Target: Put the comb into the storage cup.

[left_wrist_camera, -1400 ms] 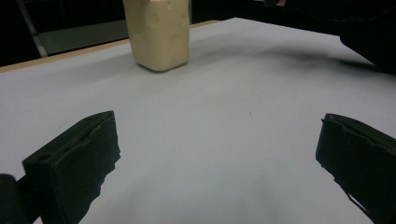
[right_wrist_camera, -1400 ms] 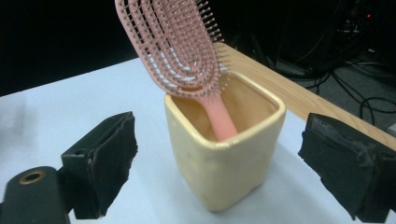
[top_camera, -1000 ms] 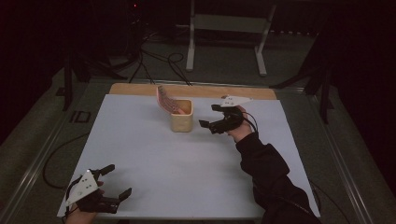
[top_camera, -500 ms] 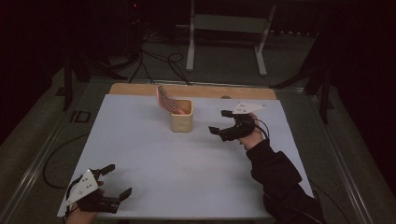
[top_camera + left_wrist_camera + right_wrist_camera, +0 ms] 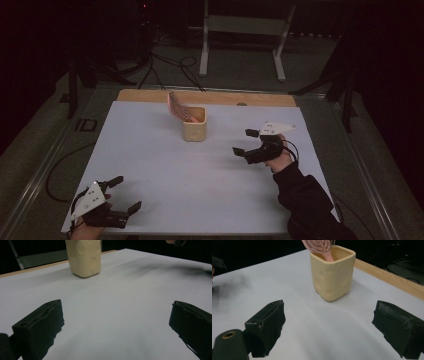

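Right claw [image 5: 246,142] drawn back from cup [image 5: 194,124] — wide open, empty.

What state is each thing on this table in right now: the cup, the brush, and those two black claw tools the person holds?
Cream cup: upright on the white table cover, untouched.
Pink hairbrush: standing in the cup, bristle head up, leaning out over the rim.
Left gripper: open, empty, at the near table edge.
Right gripper: open, empty, apart from the cup.

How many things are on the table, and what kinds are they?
Cream cup: 1
Pink hairbrush, standing in the cup: 1
Black grippers, left gripper and right gripper, both open and holding nothing: 2
Total: 4
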The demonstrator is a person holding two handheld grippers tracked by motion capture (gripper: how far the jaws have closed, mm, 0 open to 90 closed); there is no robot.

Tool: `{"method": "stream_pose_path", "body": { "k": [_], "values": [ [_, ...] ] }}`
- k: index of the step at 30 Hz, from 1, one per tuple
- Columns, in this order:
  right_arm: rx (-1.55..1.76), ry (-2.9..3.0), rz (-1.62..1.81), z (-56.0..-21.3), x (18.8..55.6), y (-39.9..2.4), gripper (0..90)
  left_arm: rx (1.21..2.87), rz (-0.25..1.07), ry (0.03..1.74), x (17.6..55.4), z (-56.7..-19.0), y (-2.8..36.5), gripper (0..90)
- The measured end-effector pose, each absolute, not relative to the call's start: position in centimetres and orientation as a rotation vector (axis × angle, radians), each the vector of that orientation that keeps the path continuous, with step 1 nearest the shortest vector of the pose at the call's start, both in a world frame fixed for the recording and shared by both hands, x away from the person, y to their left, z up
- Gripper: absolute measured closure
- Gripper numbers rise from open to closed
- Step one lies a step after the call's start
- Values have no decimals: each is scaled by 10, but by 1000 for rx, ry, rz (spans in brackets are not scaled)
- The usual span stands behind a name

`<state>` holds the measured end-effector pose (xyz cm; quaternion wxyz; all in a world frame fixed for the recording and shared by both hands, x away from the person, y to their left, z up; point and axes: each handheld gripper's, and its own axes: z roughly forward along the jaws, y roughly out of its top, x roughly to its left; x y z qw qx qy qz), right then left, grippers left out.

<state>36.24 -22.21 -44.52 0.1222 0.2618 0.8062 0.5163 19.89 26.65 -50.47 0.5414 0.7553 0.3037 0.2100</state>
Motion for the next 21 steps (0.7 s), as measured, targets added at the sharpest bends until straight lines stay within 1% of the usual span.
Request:
{"method": "stream_pose_path", "body": {
  "k": [9,21],
  "values": [
    [803,2340,1503,-454,345,-240,103,1799,500,720,199,-505,266,0],
    [863,2319,1495,-473,309,-263,102,1802,500,719,199,-505,266,0]
  ]
}}
